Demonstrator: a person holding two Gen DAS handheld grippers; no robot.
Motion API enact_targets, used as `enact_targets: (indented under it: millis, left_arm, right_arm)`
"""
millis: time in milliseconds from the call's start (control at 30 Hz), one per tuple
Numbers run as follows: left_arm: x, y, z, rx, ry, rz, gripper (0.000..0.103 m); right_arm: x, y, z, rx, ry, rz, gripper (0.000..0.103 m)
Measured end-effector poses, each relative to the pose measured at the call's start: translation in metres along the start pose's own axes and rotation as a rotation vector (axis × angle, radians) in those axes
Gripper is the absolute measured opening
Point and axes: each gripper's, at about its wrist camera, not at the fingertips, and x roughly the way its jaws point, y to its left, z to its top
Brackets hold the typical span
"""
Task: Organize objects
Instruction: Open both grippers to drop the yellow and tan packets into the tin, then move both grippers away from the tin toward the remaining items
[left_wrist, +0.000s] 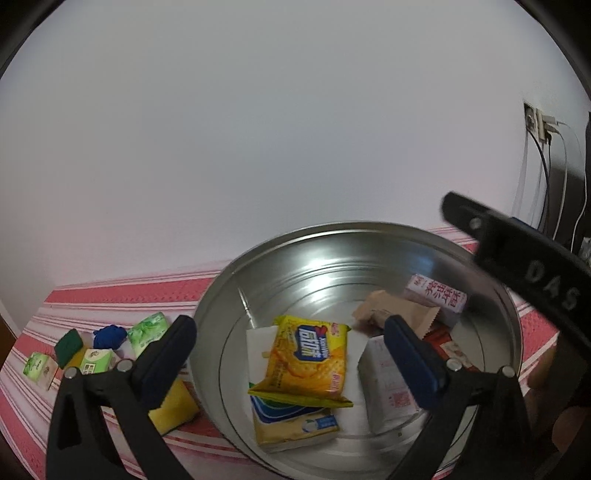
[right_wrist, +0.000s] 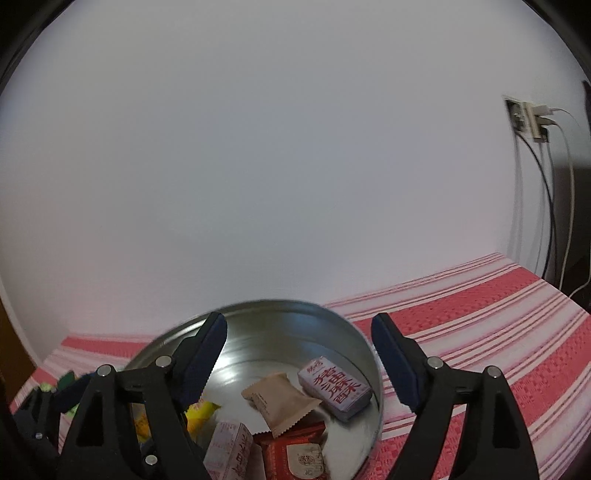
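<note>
A round metal tin (left_wrist: 369, 236) stands on the striped cloth and holds several snack packs: a yellow cracker pack (left_wrist: 308, 360), a tan pack (left_wrist: 399, 314), a white carton (left_wrist: 388, 384) and a pale box with red characters (left_wrist: 437, 295). My left gripper (left_wrist: 291, 354) is open and empty above the tin. My right gripper (right_wrist: 299, 363) is open and empty over the tin (right_wrist: 365, 350). The tan pack (right_wrist: 280, 402), the pale box (right_wrist: 334, 387) and a red pack (right_wrist: 295, 454) lie below it.
Left of the tin on the red-and-white striped cloth (left_wrist: 110, 295) lie green tissue packs (left_wrist: 147, 330), a blue ball (left_wrist: 109, 336), a green sponge (left_wrist: 68, 345) and a yellow pack (left_wrist: 173, 406). A white wall with a socket and cables (right_wrist: 528, 118) is behind.
</note>
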Motion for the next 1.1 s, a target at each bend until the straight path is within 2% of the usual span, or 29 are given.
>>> enact_targets:
  millis: [167, 233, 533, 833, 967, 1100]
  left_arm:
    - [0.002, 0.015, 0.001, -0.033, -0.004, 0.011, 0.103]
    - [0.006, 0.021, 0.000, -0.042, -0.001, 0.016, 0.103]
    - [0.004, 0.040, -0.006, -0.064, -0.011, 0.053, 0.103]
    - [-0.005, 0.078, -0.012, -0.098, 0.001, 0.076, 0.103]
    - [-0.009, 0.092, -0.012, -0.135, 0.006, 0.067, 0.103]
    - [-0.008, 0.100, -0.017, -0.122, 0.014, 0.083, 0.103]
  right_arm:
    - [-0.005, 0.007, 0.004, 0.007, -0.057, -0.016, 0.082]
    - [0.007, 0.012, -0.009, 0.006, -0.065, -0.014, 0.082]
    - [-0.011, 0.025, -0.018, -0.034, -0.169, -0.051, 0.083]
    - [-0.033, 0.050, -0.023, -0.022, -0.185, -0.065, 0.083]
    - [-0.046, 0.062, -0.028, 0.006, -0.179, -0.037, 0.083]
    - [-0.055, 0.081, -0.037, -0.021, -0.168, -0.012, 0.083]
